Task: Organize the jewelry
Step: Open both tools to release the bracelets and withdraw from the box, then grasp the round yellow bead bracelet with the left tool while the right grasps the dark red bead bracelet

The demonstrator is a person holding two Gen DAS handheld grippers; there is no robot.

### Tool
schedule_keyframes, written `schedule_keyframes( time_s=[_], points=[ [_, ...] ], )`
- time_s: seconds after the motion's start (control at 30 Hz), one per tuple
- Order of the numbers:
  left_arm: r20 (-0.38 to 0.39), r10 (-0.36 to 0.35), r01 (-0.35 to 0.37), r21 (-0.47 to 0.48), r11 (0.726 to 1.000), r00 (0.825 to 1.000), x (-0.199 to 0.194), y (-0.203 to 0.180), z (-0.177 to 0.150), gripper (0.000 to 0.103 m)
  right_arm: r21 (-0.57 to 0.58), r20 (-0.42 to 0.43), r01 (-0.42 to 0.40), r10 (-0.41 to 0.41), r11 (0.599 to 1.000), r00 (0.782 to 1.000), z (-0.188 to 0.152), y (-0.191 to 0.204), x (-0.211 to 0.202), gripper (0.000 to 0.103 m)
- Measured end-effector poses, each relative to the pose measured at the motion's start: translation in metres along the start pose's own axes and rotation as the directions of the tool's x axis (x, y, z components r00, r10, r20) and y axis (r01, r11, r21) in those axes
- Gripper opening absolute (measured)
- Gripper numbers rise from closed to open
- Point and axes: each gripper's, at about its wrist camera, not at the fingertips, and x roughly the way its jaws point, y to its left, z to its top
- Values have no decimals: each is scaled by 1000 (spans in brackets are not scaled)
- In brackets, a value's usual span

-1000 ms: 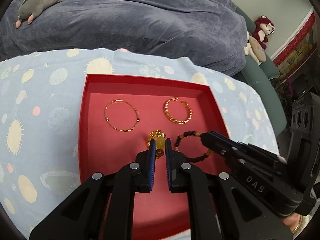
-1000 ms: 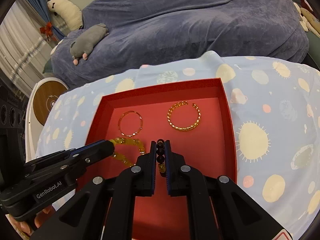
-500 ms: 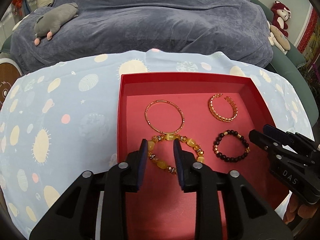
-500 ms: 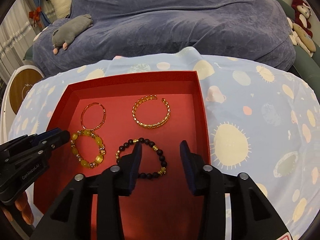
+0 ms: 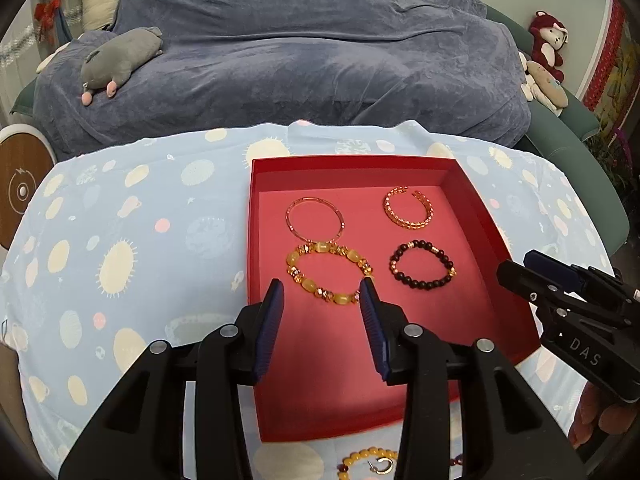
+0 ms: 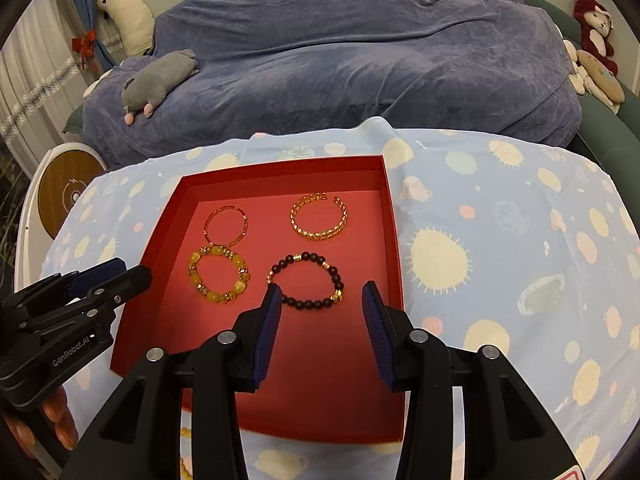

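A red tray (image 5: 352, 162) (image 6: 280, 166) lies on a blue patterned cloth. Inside lie a thin gold bangle (image 5: 315, 219) (image 6: 225, 225), a gold cuff (image 5: 409, 213) (image 6: 319, 216), a yellow bead bracelet (image 5: 329, 273) (image 6: 219, 274) and a dark bead bracelet (image 5: 422, 264) (image 6: 306, 281). My left gripper (image 5: 322, 292) is open and empty, raised just behind the yellow bracelet. My right gripper (image 6: 321, 294) is open and empty, raised just behind the dark bracelet. Each gripper shows at the edge of the other's view.
More loose jewelry lies on the cloth in front of the tray: yellow beads and an earring (image 5: 370, 466). A blue-covered sofa with a grey plush toy (image 5: 120, 60) stands behind the table. A round white device (image 6: 60, 192) stands at the left.
Both grippers let go of their bracelets, opened wide and drew back and up. The yellow and dark bracelets now lie flat in the tray.
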Motion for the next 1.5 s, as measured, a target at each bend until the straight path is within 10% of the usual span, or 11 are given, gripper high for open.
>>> schedule_keyframes(
  time_s=[0.8, 1.5],
  points=[
    [-97, 12, -15, -27, 1000, 995, -52, -15, -137, 43, -93, -123, 14, -26, 996, 992, -150, 19, -49, 41],
    [-140, 6, -17, -76, 997, 990, -44, -7, -158, 47, -117, -167, 13, -32, 993, 985, -167, 21, -18, 39]
  ],
)
